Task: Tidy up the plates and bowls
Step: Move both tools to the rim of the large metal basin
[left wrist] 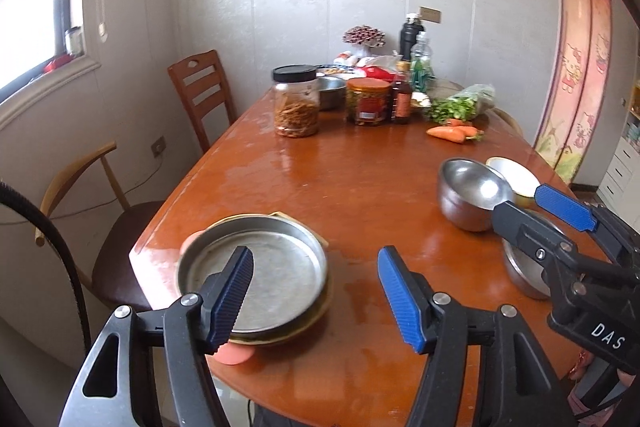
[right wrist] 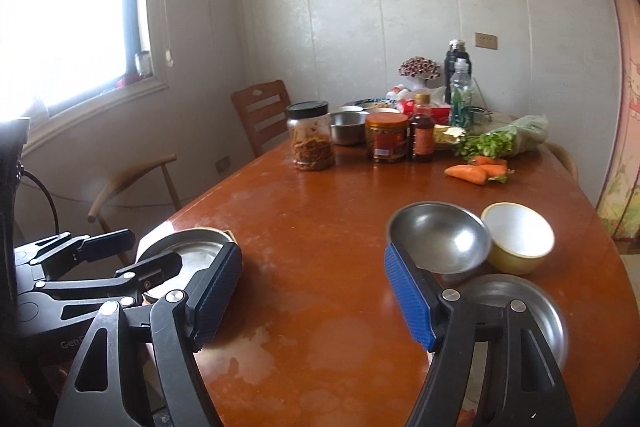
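Observation:
A steel plate [left wrist: 264, 267] tops a stack at the table's near left corner, on a yellowish plate with something pink below. My left gripper [left wrist: 320, 295] hovers open above the stack's right side, holding nothing. On the right stand a deep steel bowl [right wrist: 440, 239], a yellow bowl with a white inside [right wrist: 520, 239] and, nearer, a shallow steel bowl [right wrist: 536, 311]. My right gripper [right wrist: 312, 291] is open and empty over bare table, left of those bowls. The left wrist view shows the right gripper [left wrist: 520, 201] above the shallow bowl [left wrist: 520, 279]. The right wrist view shows the left gripper [right wrist: 156, 249] over the stack [right wrist: 196, 247].
The far end of the brown table [left wrist: 320, 179] is crowded: a black-lidded jar [left wrist: 296, 103], a red jar [left wrist: 368, 101], bottles, a steel basin, greens and carrots [left wrist: 452, 133]. Two chairs [left wrist: 204, 95] stand along the left side. The table's rounded near edge lies below the grippers.

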A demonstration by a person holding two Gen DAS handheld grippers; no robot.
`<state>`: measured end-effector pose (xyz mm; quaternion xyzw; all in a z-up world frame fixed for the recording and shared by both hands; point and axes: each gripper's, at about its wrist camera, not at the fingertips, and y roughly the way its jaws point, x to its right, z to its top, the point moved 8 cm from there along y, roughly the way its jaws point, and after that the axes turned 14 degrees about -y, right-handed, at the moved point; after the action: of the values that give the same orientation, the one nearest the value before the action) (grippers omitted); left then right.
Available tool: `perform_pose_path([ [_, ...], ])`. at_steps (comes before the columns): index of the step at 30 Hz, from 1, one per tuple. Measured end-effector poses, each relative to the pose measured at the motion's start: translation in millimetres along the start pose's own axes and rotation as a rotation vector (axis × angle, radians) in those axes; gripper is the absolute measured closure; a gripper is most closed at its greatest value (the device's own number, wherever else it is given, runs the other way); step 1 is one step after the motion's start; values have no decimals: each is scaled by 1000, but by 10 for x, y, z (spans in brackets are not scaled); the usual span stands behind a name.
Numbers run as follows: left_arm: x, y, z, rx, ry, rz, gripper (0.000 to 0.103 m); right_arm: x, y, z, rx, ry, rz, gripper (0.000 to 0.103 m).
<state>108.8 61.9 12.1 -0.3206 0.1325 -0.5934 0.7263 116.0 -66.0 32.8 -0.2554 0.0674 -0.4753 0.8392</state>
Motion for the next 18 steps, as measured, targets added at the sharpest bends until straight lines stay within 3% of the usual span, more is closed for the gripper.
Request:
perform_pose_path([
  [8, 417, -67, -23, 17, 31, -3, 35, 346, -386, -122, 23, -7, -63, 25],
  [18, 941, -208, -138, -26, 69, -102, 32, 1001, -928, -377, 31, 73, -185, 24],
])
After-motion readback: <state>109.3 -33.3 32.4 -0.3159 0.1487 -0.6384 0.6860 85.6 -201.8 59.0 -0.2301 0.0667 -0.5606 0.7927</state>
